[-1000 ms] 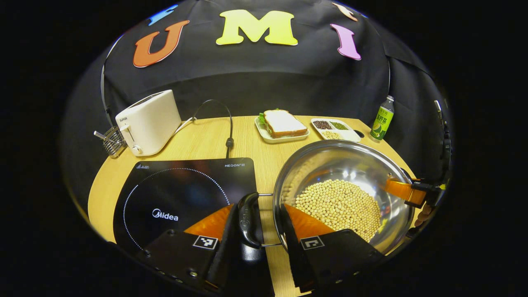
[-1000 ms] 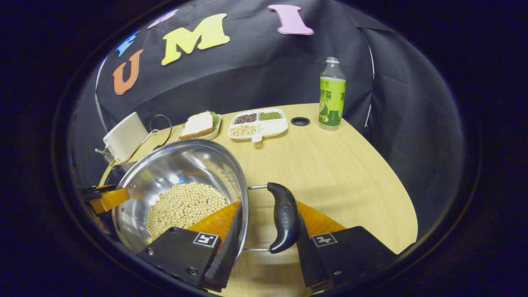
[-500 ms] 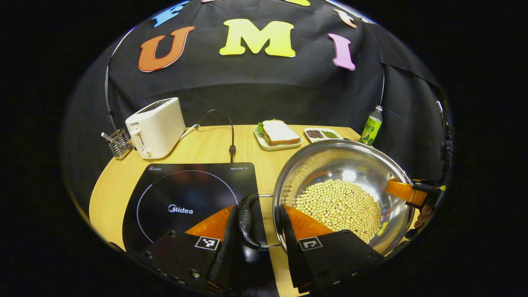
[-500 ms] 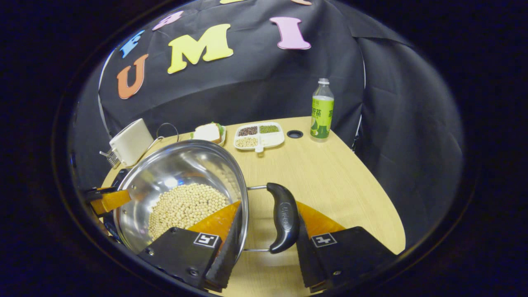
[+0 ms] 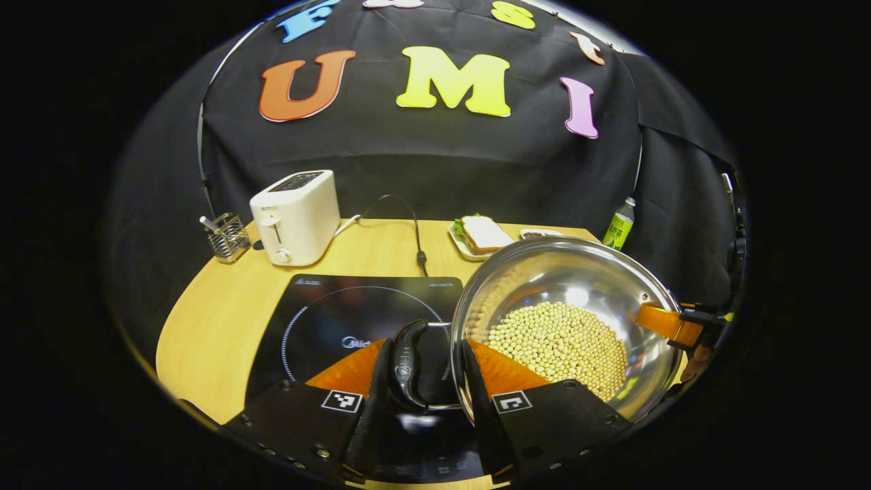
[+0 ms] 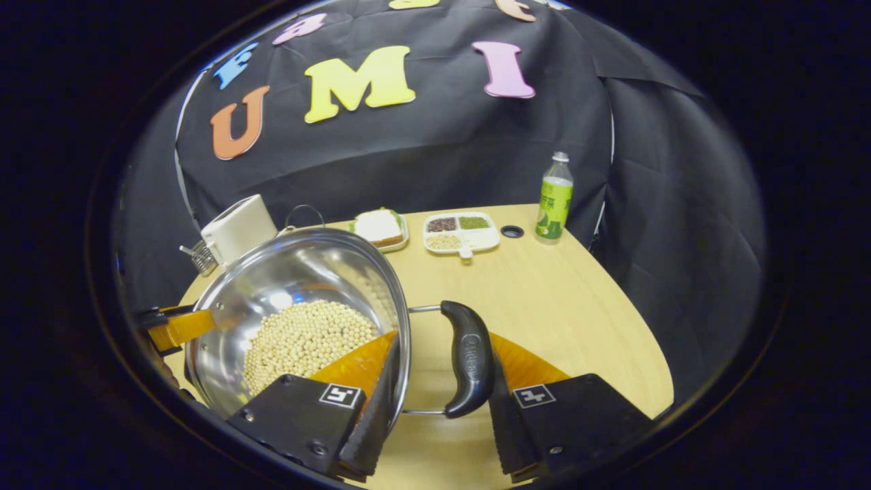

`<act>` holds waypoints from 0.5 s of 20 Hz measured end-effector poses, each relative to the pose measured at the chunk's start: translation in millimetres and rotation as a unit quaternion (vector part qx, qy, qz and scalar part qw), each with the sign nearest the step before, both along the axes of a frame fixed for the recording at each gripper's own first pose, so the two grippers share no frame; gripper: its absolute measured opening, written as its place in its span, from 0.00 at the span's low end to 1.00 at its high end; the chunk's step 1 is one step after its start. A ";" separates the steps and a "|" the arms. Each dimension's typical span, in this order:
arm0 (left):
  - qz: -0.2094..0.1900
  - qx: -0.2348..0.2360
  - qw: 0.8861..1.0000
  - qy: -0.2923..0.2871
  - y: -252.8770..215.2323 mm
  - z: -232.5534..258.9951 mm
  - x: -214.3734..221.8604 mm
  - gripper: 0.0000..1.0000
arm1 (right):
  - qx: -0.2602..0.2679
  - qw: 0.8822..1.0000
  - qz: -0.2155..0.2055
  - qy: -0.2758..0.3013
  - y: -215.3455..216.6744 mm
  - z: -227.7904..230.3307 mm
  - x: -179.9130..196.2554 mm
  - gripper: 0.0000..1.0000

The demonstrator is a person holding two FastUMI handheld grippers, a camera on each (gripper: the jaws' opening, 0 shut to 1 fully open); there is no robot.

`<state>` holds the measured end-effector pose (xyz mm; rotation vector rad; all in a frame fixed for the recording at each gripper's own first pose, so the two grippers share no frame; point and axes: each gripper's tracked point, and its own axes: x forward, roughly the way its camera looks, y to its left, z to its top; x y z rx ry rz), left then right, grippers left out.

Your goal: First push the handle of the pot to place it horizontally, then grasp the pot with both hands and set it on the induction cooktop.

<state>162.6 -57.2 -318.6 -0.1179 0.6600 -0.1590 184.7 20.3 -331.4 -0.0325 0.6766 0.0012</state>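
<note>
While both jaws clamp a side handle each, pot [image 5: 565,320] hangs beside cooktop [image 5: 354,313] near the tabletop's front edge (full of beans [image 6: 306,337]); uneven lift risks tilt, spill.

— What carries it all?
— A light wooden table with a rounded edge [image 6: 558,299].
— And on it?
— A black glass induction cooktop [image 5: 326,313], a white toaster [image 5: 296,216] with a small wire rack [image 5: 228,237] beside it, a plate holding a sandwich [image 6: 379,228], a white divided dish of beans [image 6: 461,233], and an upright green-labelled bottle [image 6: 554,197] near the far edge.
</note>
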 end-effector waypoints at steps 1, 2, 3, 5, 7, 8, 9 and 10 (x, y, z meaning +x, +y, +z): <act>0.004 0.002 1.000 -0.002 10.5 2.2 0.1 0.54 | 0.002 1.000 0.004 0.002 10.5 0.8 0.3 0.67; 0.008 0.003 1.000 -0.004 20.9 4.3 0.5 0.54 | 0.004 1.000 0.008 0.003 21.6 1.4 1.9 0.66; 0.014 0.004 1.000 -0.005 30.4 6.9 0.7 0.55 | 0.005 1.000 0.013 0.002 32.8 2.4 4.0 0.67; 0.025 0.009 1.000 -0.009 51.5 12.5 1.4 0.54 | 0.007 1.000 0.024 0.001 56.0 4.1 9.7 0.67; 0.035 0.015 0.999 -0.010 74.2 14.6 5.1 0.54 | 0.010 0.999 0.034 0.003 79.0 5.0 14.9 0.67; 0.041 0.016 0.999 -0.011 84.6 16.9 9.0 0.54 | 0.011 0.999 0.039 0.003 90.4 6.0 18.4 0.67; 0.046 0.018 0.999 -0.011 94.6 18.6 10.5 0.54 | 0.011 0.999 0.044 0.004 101.4 6.6 21.3 0.66; 0.051 0.018 0.998 -0.010 104.6 20.1 14.2 0.54 | 0.012 0.999 0.047 0.005 111.7 7.8 25.6 0.67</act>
